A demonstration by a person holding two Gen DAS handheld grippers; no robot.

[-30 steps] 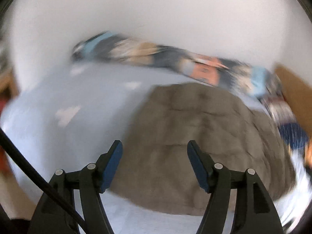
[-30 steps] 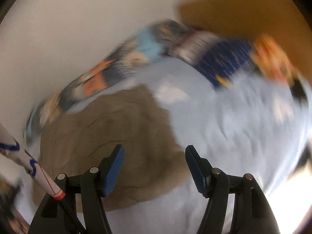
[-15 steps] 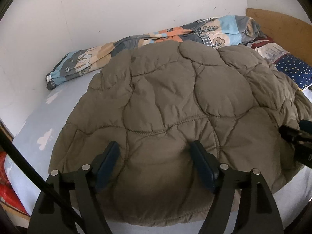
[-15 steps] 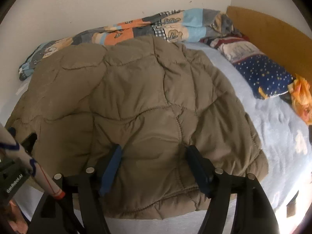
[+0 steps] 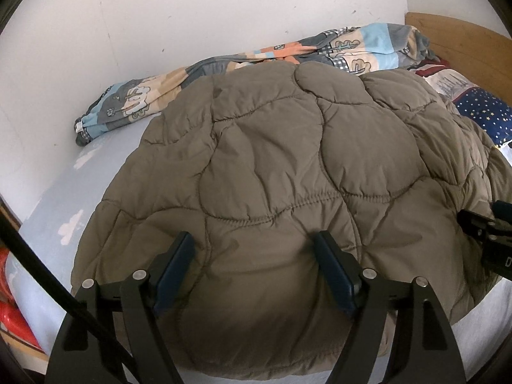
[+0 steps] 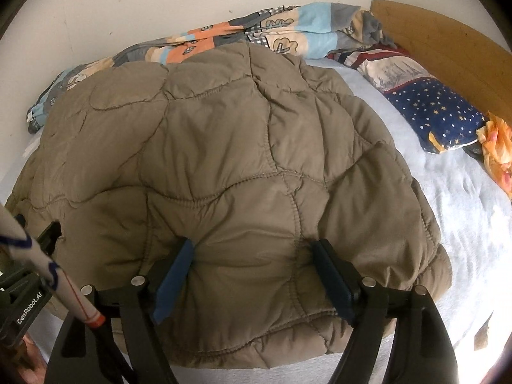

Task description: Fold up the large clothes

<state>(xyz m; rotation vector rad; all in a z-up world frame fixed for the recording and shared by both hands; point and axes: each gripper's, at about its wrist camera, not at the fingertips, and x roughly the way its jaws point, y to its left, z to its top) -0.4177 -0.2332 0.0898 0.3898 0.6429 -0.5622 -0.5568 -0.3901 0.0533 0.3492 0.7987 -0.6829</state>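
Note:
An olive-brown quilted jacket (image 5: 272, 160) (image 6: 224, 144) lies spread flat on the bed's pale blue sheet (image 5: 105, 147), its near hem toward me. My left gripper (image 5: 254, 249) hovers low over the left part of that hem. It is open, with puffy fabric under the gap and neither blue pad pressing on it. My right gripper (image 6: 252, 249) stands over the right part of the hem. Its jaws are opening, with jacket fabric showing between them and nothing gripped. Each gripper's body shows at the edge of the other's view.
A rolled patterned blanket (image 5: 256, 60) (image 6: 256, 32) lies along the white wall behind the jacket. A navy star-print pillow (image 6: 432, 112) and an orange cloth (image 6: 496, 147) sit at the right by the wooden headboard (image 6: 448, 48). Something red (image 5: 12, 304) is beside the bed's left edge.
Both grippers swung down toward the bed in a blur, then settled over the jacket's near hem. Their jaws stand wider than a second ago. Little has shifted in the last half second.

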